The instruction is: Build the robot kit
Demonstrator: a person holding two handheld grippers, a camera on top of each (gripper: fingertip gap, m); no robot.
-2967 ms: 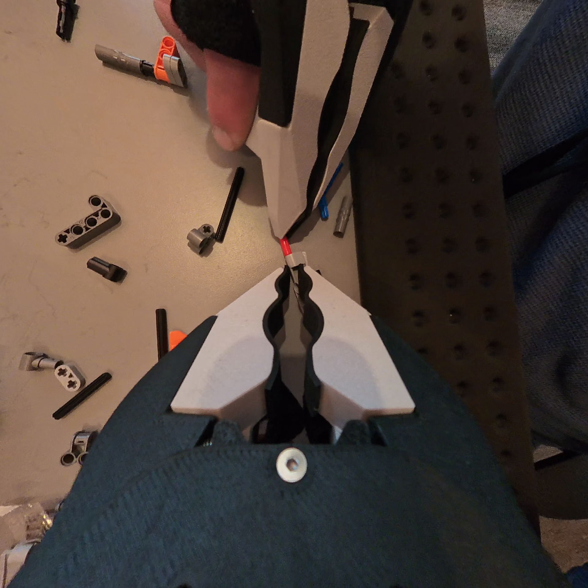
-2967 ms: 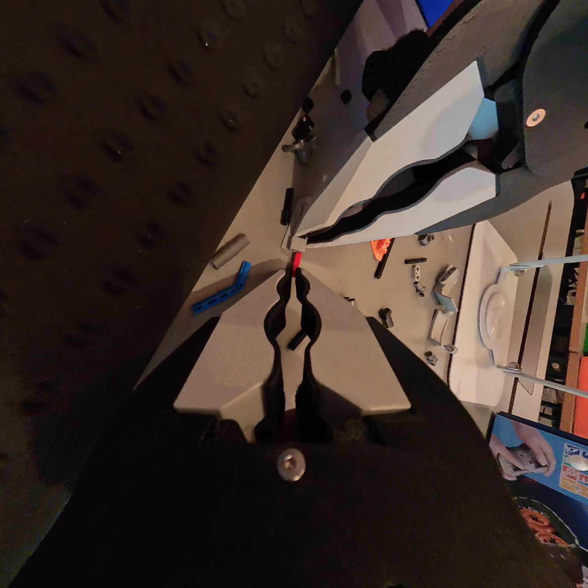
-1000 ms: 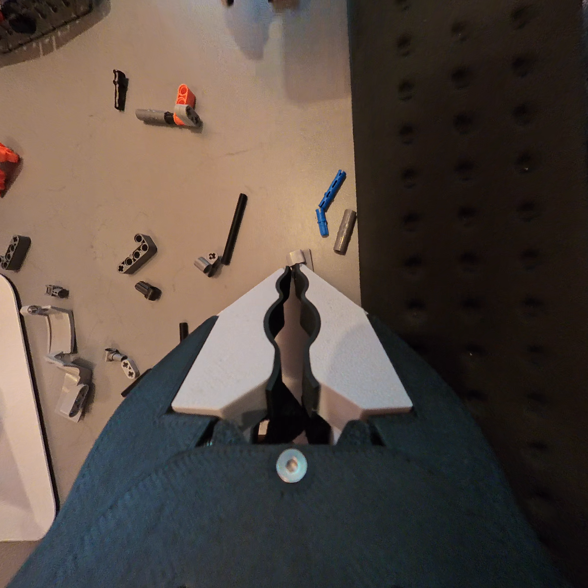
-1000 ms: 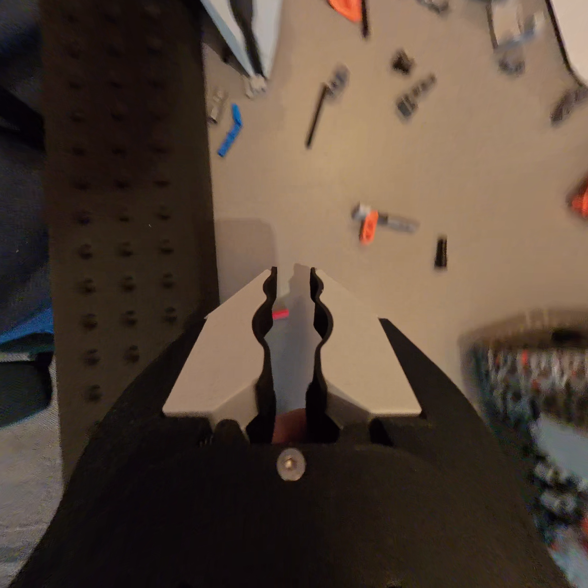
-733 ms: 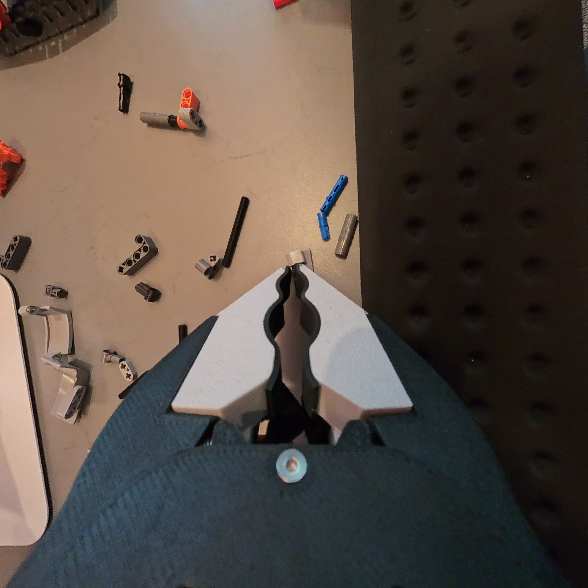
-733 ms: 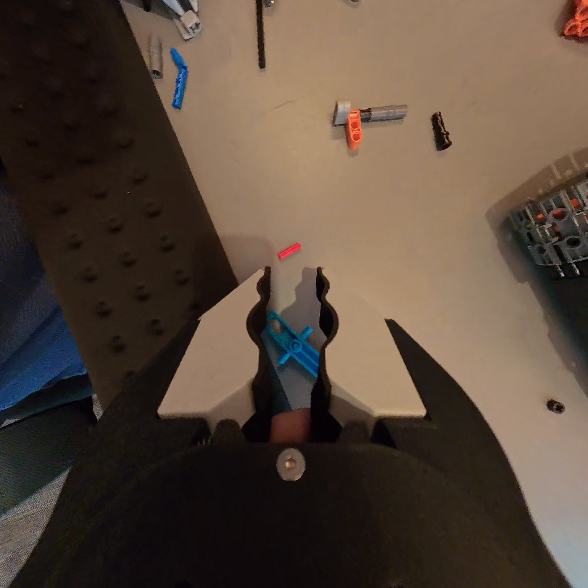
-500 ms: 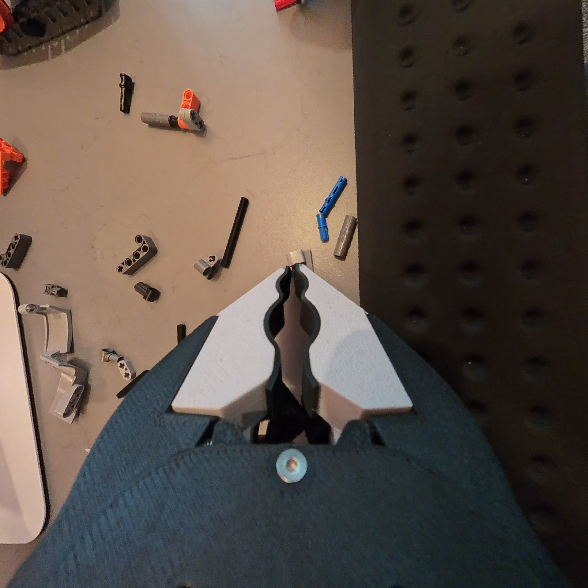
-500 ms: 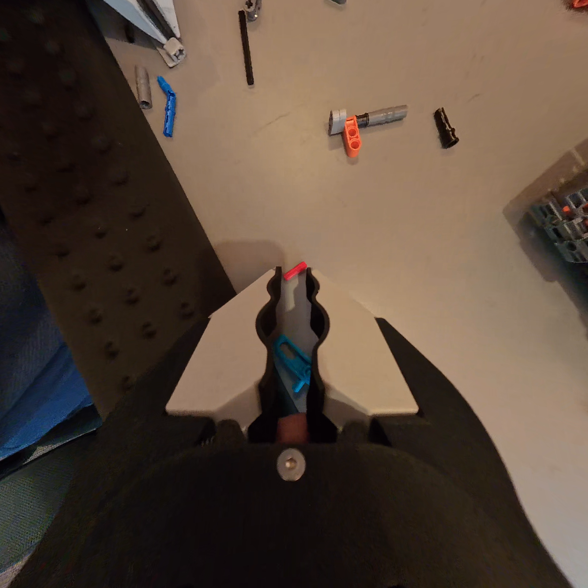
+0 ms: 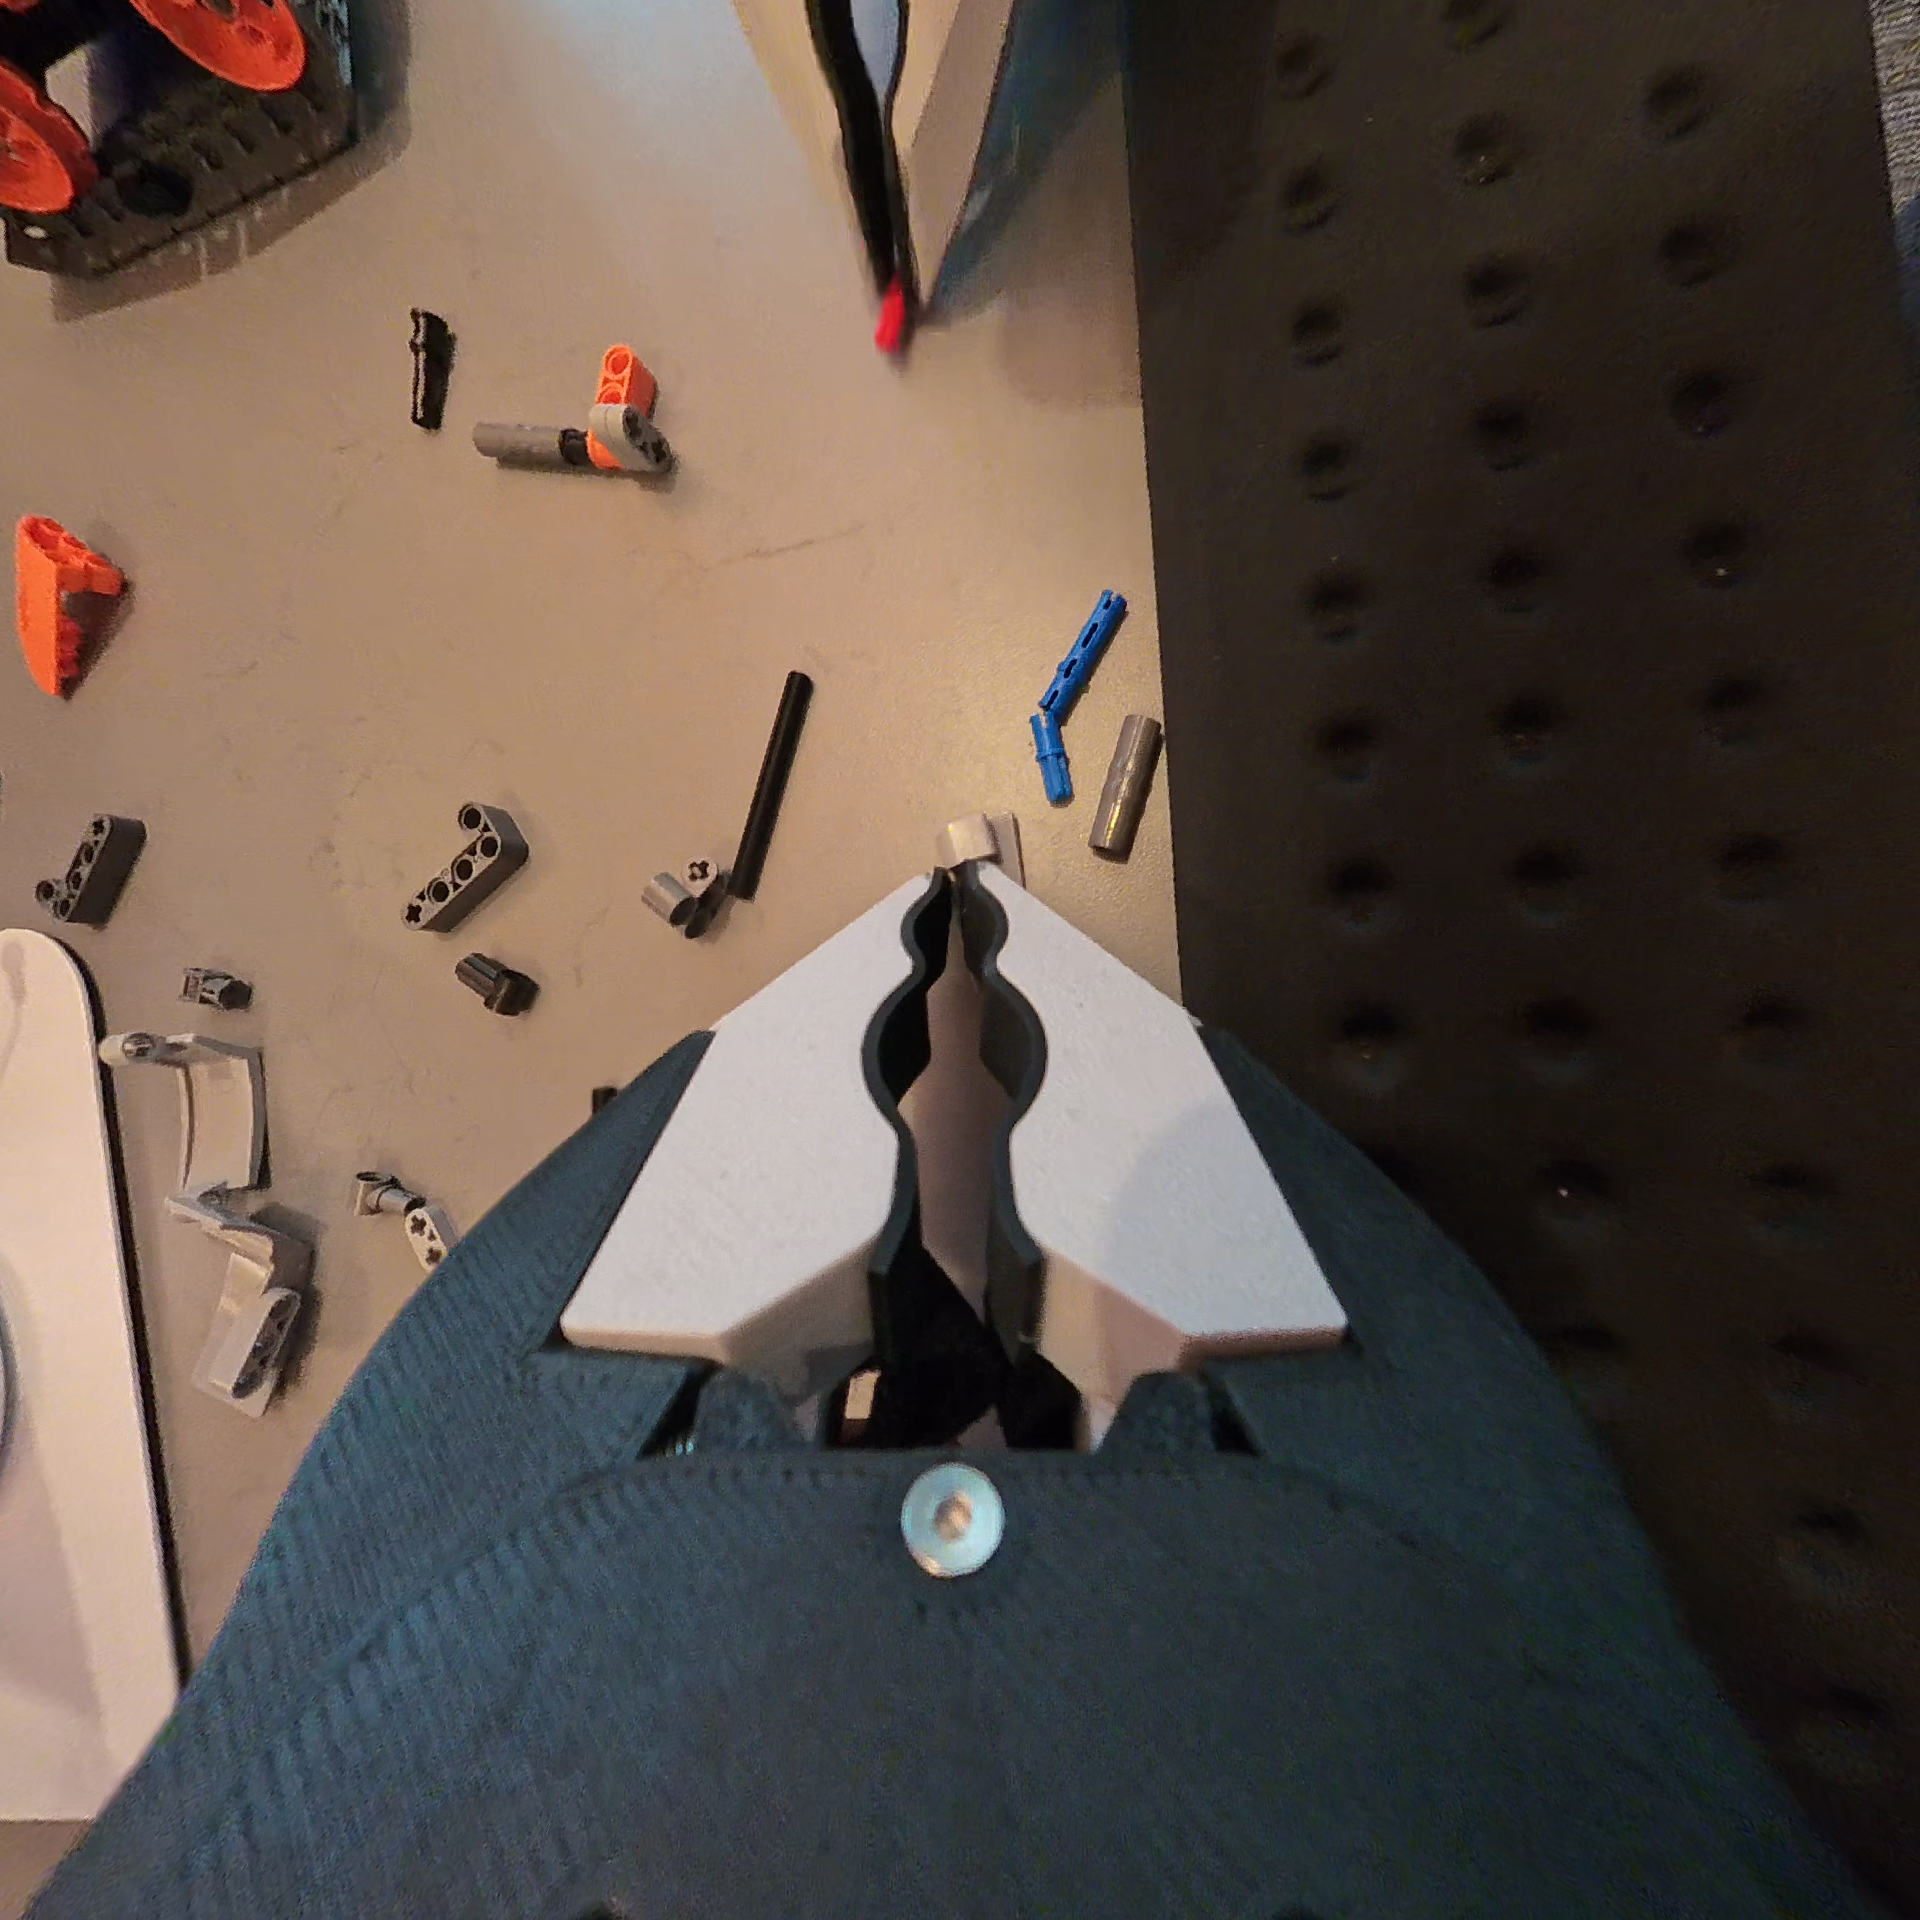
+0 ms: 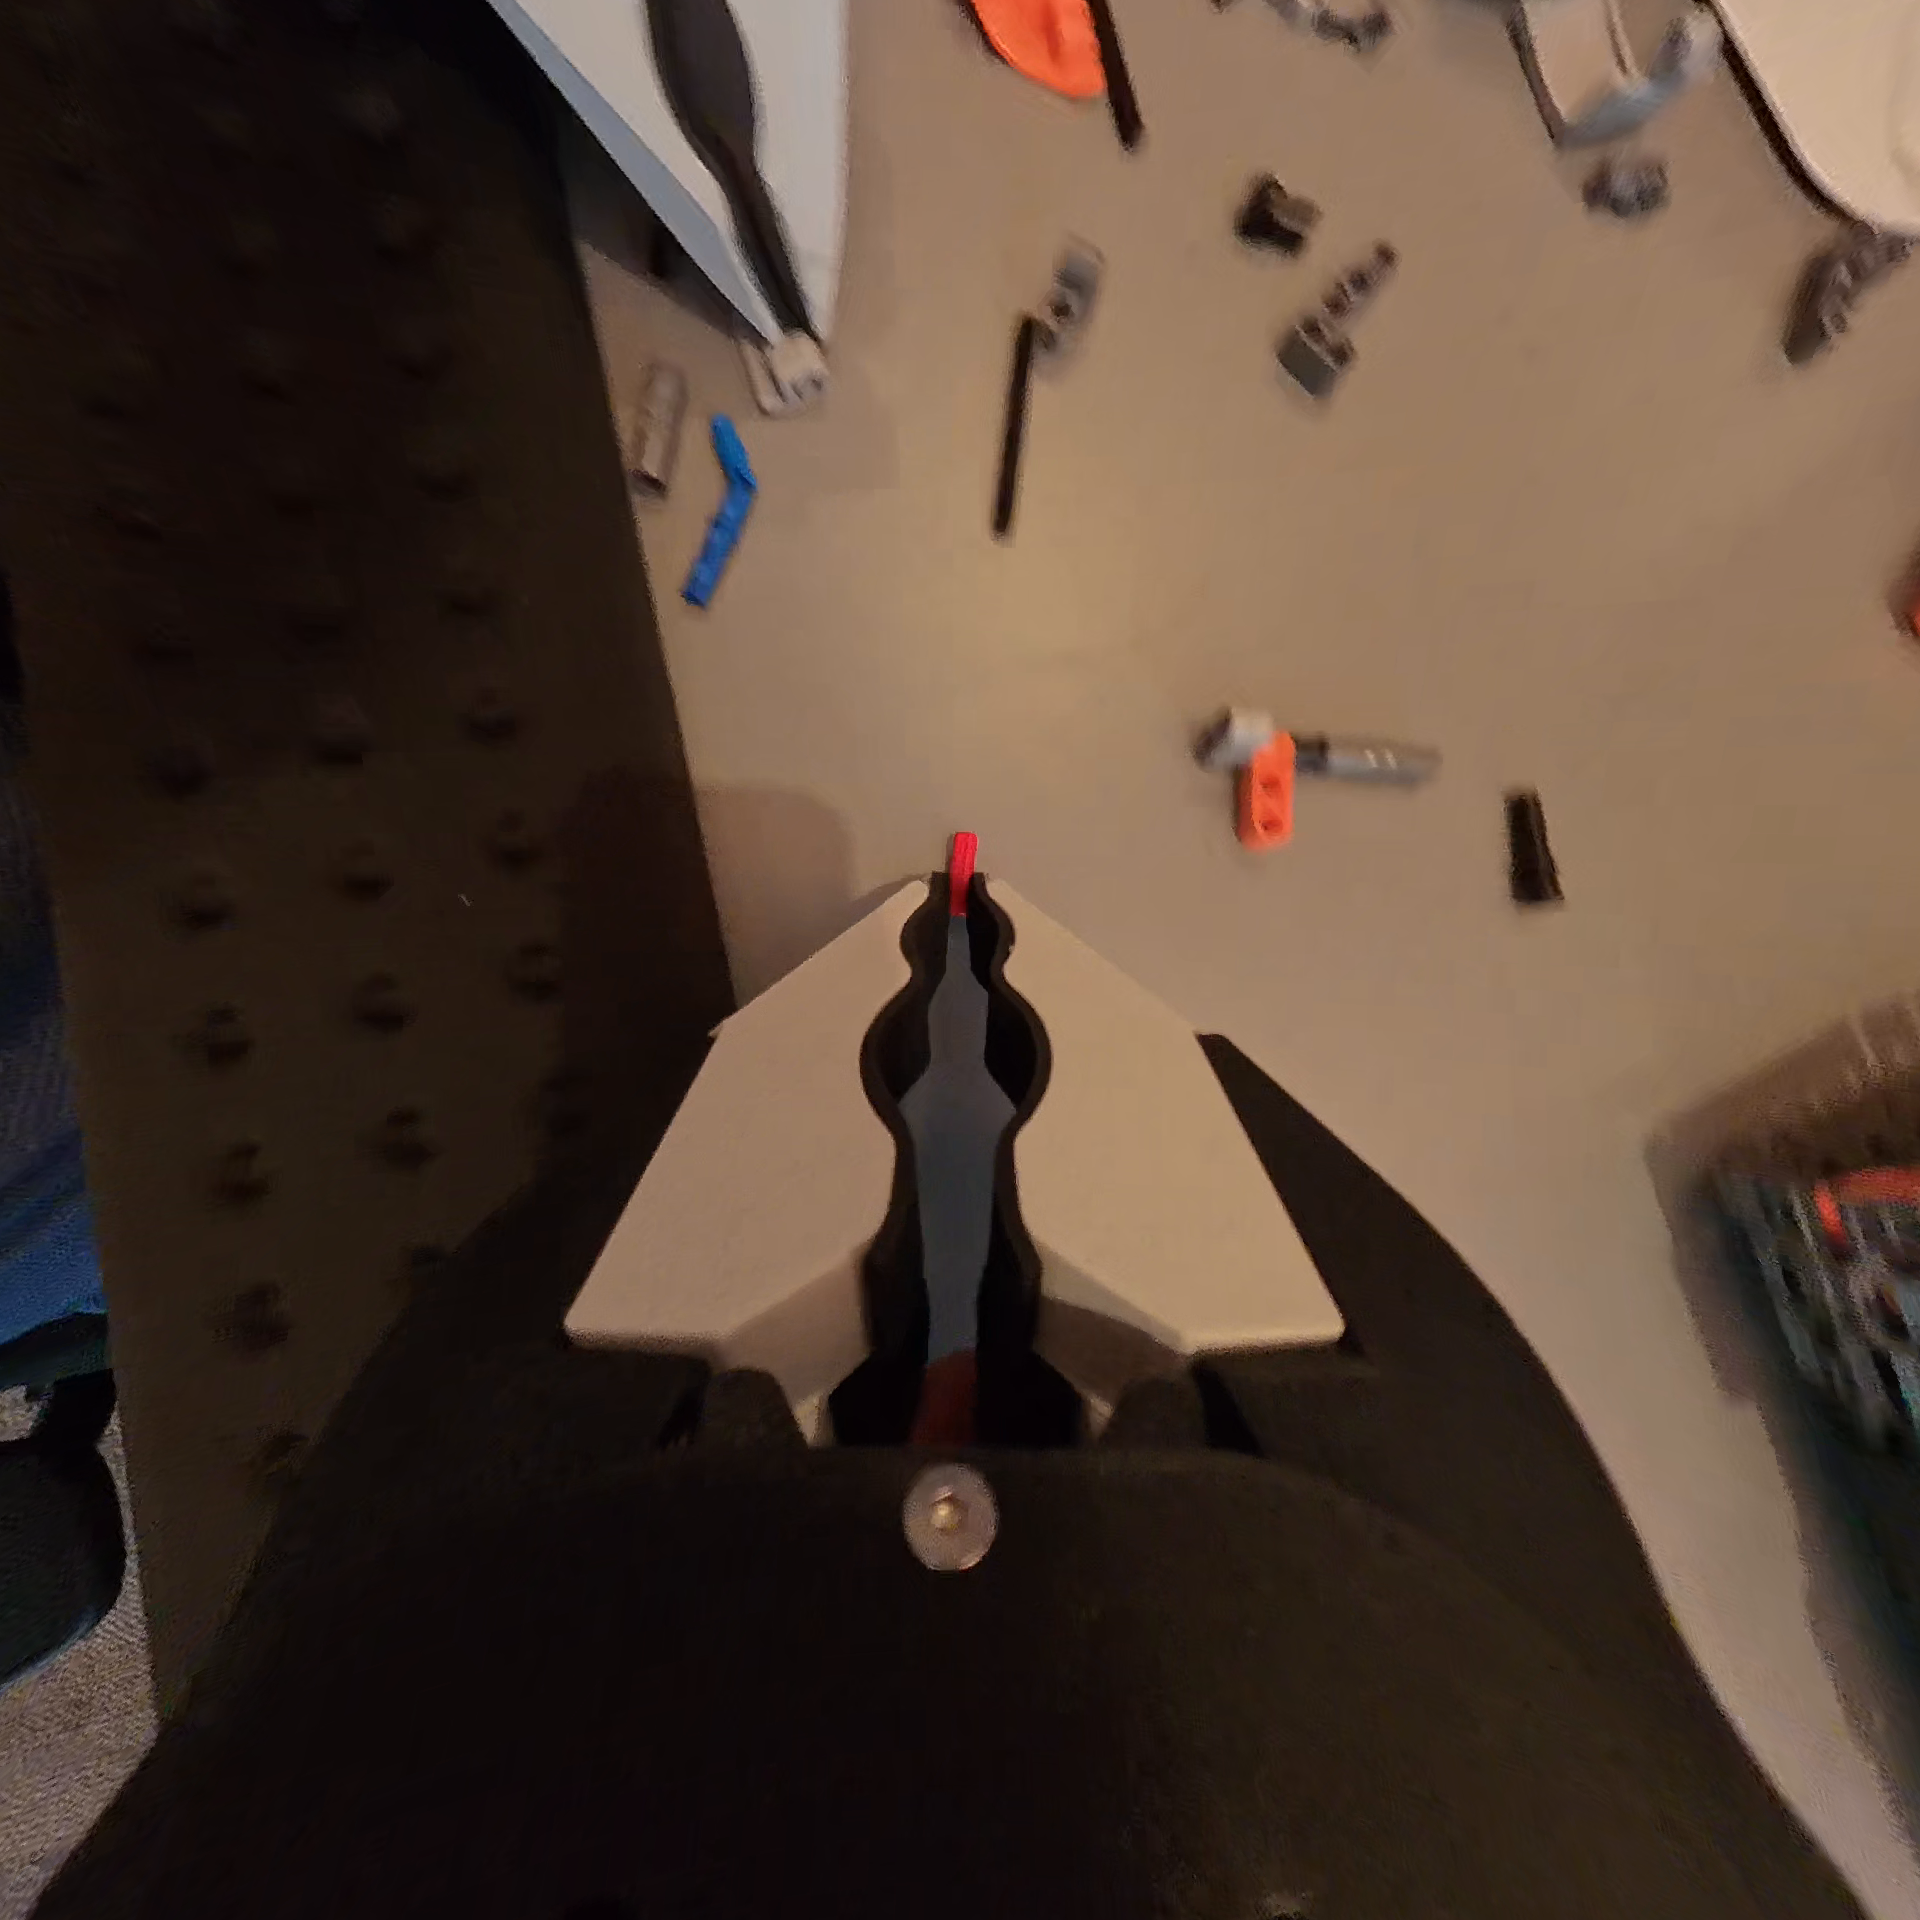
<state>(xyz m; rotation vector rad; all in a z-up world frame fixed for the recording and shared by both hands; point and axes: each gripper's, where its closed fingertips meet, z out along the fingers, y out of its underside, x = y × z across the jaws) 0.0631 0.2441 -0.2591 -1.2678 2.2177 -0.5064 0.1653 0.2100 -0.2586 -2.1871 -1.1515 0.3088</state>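
My left gripper [image 9: 961,878] is clenched on a small light-grey connector [image 9: 975,837], which pokes out past the fingertips toward 12 o'clock, just above the tan tabletop [image 9: 520,623]. My right gripper [image 10: 961,894] is pinched onto a short red pin [image 10: 963,862], only its tip showing at 12 o'clock; in the left wrist view that same gripper hangs at about 12 o'clock, well apart from the connector.

I judge both holds to be slight: each piece is caught only at the very tips, so a small twist or a knock against the black perforated board [image 9: 1558,727] at 3 o'clock could flick it loose among the scattered parts. The blue pins [image 9: 1070,686] and grey sleeve [image 9: 1125,769] lie near at 1 o'clock and could be nudged.

I can read no brand, label or writing on anything here.
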